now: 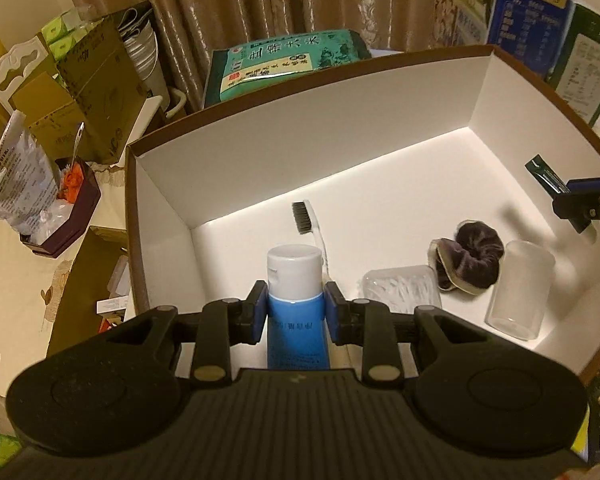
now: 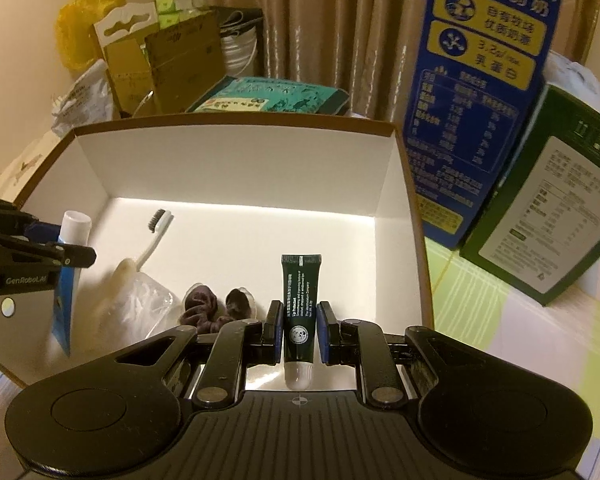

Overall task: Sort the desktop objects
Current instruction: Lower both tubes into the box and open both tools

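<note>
Beige curtains behind, left hand-held gripper (image 1: 295,312) clamps a white-capped blue tube (image 1: 296,300), right hand-held gripper (image 2: 298,332) a dark-green tube (image 2: 299,312)

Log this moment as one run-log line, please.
left gripper: shut on blue tube | right gripper: shut on green tube | both over white box

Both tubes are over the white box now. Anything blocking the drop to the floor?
Nothing visible. The blue tube with white cap has bare box floor ahead, the toothbrush beyond. The dark green tube also faces bare floor.
</note>
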Available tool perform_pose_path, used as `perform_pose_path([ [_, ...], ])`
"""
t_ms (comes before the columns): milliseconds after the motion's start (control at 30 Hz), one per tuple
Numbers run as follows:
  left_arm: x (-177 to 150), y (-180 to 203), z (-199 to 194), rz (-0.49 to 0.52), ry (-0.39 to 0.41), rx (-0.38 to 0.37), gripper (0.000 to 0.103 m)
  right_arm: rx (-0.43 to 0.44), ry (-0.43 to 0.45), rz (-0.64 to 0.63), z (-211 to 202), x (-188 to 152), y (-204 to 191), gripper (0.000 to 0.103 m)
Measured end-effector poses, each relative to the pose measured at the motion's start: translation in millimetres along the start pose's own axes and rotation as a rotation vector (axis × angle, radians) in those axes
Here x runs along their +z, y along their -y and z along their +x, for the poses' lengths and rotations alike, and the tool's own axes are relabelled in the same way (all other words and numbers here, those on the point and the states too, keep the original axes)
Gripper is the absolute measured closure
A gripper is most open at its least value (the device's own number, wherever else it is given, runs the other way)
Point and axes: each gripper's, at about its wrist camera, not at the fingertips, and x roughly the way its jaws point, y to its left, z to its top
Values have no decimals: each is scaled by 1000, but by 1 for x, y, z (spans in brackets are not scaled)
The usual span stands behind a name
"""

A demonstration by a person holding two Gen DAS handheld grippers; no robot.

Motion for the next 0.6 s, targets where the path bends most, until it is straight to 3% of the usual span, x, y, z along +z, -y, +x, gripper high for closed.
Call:
perform_pose_path([
  [333, 10, -2, 15, 5, 6, 26, 77, -2, -21, -18, 14, 5, 3, 89],
  [600, 15, -2, 18, -4, 4, 12, 68, -1, -28, -27, 22, 9, 3, 89],
])
